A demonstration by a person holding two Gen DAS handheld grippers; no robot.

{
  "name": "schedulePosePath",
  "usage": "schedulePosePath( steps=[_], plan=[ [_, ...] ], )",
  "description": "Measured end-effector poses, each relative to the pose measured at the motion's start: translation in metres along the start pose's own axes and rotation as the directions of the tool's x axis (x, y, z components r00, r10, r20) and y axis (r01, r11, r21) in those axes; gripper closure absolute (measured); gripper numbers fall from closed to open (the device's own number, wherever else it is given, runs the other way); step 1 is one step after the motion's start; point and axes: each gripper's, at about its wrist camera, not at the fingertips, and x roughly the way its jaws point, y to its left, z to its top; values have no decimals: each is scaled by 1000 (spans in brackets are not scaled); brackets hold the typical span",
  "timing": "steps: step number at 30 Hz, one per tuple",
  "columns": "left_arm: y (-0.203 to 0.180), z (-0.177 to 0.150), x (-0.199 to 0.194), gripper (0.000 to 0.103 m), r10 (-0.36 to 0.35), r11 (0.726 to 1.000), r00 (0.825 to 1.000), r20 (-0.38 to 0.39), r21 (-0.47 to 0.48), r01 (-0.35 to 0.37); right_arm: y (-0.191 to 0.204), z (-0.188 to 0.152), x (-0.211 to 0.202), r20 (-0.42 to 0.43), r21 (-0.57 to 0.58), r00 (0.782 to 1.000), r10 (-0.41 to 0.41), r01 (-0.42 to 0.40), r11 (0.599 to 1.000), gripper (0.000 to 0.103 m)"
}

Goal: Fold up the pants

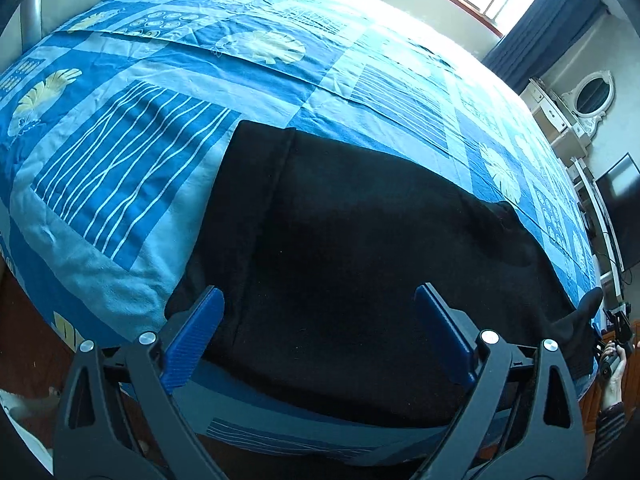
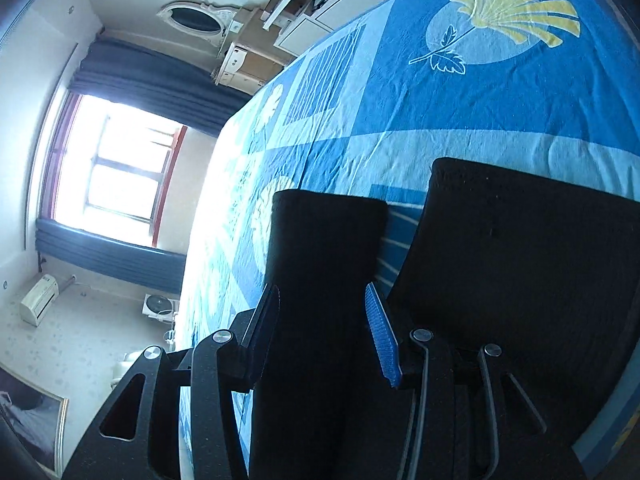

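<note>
Black pants lie spread on the blue patterned bedspread near the bed's front edge. My left gripper is open, its blue fingers wide apart just above the waist end of the pants, holding nothing. In the right wrist view the two black pant legs lie side by side on the bedspread. My right gripper has its fingers on either side of the left leg cuff; the jaws stand partly apart and I cannot tell if they grip it.
A window with dark blue curtains is beyond the bed's far side. A white dresser with an oval mirror and a dark screen stand at the right. Wooden floor shows at the bed's near edge.
</note>
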Motion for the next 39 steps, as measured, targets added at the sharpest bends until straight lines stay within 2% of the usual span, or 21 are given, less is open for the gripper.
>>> schedulePosePath(
  steps=[3, 6, 8, 9, 10, 11, 16, 19, 23, 26, 30, 34, 36, 38, 39],
  plan=[
    [0, -2, 1, 7, 7, 1000, 1000, 7, -5, -7, -5, 4, 18, -12, 34, 1000, 12, -12, 999, 57],
    [-4, -3, 3, 7, 35, 999, 999, 5, 22, -35, 2, 4, 27, -17, 12, 999, 36, -36, 999, 59],
    [-7, -4, 6, 7, 54, 998, 999, 3, 40, -54, 6, 3, 32, -40, -11, 999, 18, -19, 1000, 74],
    [-8, -4, 7, 7, 63, 997, 998, 3, 47, -63, 5, 3, 34, -52, -17, 999, 15, -15, 1000, 87],
    [-9, -4, 7, 7, 72, 996, 997, 3, 53, -72, 4, 3, 31, -50, -17, 999, 14, -14, 1000, 93],
    [-9, -4, 7, 7, 75, 996, 997, 3, 55, -75, 4, 2, 24, -37, -13, 999, 22, -22, 1000, 95],
    [-6, -3, 4, 7, 57, 998, 998, 3, 39, -57, 7, 5, -31, 13, -34, 995, 99, -98, 995, 96],
    [-3, -3, 2, 7, 42, 999, 999, 4, 28, -42, 3, 5, -68, 40, -56, 994, 99, -96, 994, 97],
    [-2, -5, -1, 7, 28, 999, 1000, 13, 24, -28, -26, 4, -97, 64, -54, 998, 26, -22, 998, 97],
    [-1, -7, -2, 7, 24, 999, 1000, 18, 29, -25, -57, 1, -95, 37, -14, 999, -40, 40, 999, 97],
    [-3, -9, -2, 7, 30, 999, 999, 21, 40, -31, -92, -7, -91, 21, 48, 998, -67, 65, 997, 97],
    [-4, -9, -2, 7, 32, 998, 999, 22, 54, -33, -95, -9, -94, 2, -4, 998, -59, 59, 998, 97],
    [-4, -9, -2, 7, 30, 998, 999, 21, 56, -32, -90, -9, -107, 17, -46, 994, -107, 108, 993, 92],
    [-4, -9, -2, 7, 31, 998, 999, 21, 55, -32, -78, -5, -122, 71, -112, 979, -194, 201, 973, 89],
    [-4, -9, -2, 7, 32, 998, 999, 20, 54, -33, -72, -1, -129, 104, -150, 972, -211, 225, 963, 89]
  ],
)
